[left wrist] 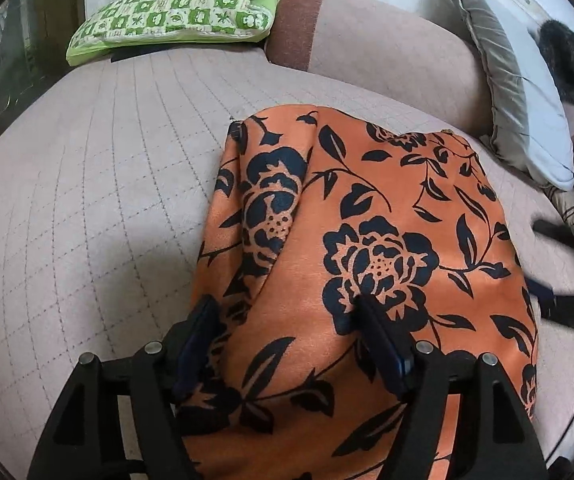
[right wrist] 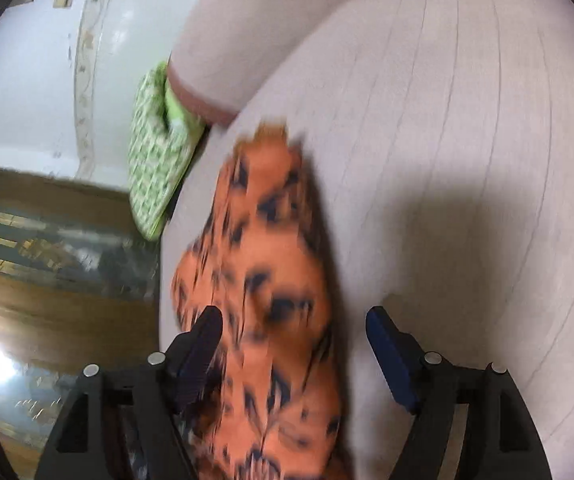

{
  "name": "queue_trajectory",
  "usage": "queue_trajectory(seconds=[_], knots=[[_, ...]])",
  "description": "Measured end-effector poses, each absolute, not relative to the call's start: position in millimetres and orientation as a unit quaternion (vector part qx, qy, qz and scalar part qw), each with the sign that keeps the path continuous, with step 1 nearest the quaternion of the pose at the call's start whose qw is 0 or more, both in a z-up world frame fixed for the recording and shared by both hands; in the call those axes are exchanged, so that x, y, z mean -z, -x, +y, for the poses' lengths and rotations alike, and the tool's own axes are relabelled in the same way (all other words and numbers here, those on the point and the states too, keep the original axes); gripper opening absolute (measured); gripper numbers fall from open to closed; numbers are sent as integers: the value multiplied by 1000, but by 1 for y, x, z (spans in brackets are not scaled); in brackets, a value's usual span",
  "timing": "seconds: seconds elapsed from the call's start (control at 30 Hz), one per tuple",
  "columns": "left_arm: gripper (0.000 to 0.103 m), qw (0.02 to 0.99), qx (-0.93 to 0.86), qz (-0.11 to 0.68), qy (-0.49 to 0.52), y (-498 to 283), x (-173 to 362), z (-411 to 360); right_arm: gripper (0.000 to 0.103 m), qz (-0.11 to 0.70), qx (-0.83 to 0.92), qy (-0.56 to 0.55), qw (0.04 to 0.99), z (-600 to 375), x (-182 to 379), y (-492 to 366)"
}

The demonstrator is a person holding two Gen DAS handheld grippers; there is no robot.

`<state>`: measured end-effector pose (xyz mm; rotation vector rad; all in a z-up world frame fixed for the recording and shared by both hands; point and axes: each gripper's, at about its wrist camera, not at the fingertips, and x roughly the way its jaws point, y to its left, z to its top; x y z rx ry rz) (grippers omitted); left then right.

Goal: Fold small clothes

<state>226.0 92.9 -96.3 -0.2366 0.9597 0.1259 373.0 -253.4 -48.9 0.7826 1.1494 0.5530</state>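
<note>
Left tongs (left wrist: pixel 287 316) spread wide, nothing clamped | right tongs (right wrist: pixel 295 328) likewise agape, blurred | orange floral garment (left wrist: pixel 367 216) laid on quilted sofa seat (left wrist: pixel 87 200) | step judged: mid-fold, regrasp | next: an edge must be pinched.

Left gripper (left wrist: pixel 285 312): black angular frame, dark blue finger pads (left wrist: pixel 203 320), four round silver pivot screws. Right gripper (right wrist: pixel 295 324): identical black frame, blue pads (right wrist: pixel 387 336), silver screws.
</note>
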Motion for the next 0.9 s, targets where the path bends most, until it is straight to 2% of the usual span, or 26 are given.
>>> queue_trajectory(seconds=[0.13,0.17,0.2,0.27,0.37,0.4,0.43,0.47,0.57,0.63,0.73,0.83,0.9], knots=[[74,879,-54,459,116,-224,96,94,77,518,-282,-340,733,-220,52,-409],[74,880,-53,458,115,-222,91,99,62,513,-276,-304,754,-212,56,-414],[74,881,-51,456,114,-219,90,100,30,527,-257,-279,760,-202,70,-418],[74,882,-50,456,107,-217,88,100,30,532,-236,-310,751,-209,78,-417],[74,880,-55,457,114,-217,90,100,31,482,-261,-263,794,-197,50,-404],[75,880,-52,457,117,-218,90,99,42,510,-237,-248,789,-195,64,-411],[75,880,-53,459,113,-217,90,98,48,540,-236,-316,743,-207,90,-420],[75,881,-53,457,108,-216,90,96,48,536,-237,-361,725,-216,90,-422],[75,879,-48,456,127,-214,87,101,72,518,-224,-325,759,-214,54,-407],[75,884,-41,429,181,-206,76,116,72,474,-220,-266,810,-208,18,-388],[76,901,-43,375,213,-187,54,141,72,466,-303,-244,795,-175,-8,-352],[79,885,-32,384,263,-170,58,171,72,482,-340,-178,788,-141,-1,-329],[79,851,0,406,333,-156,73,191,73,523,-329,-128,775,-122,28,-322]])
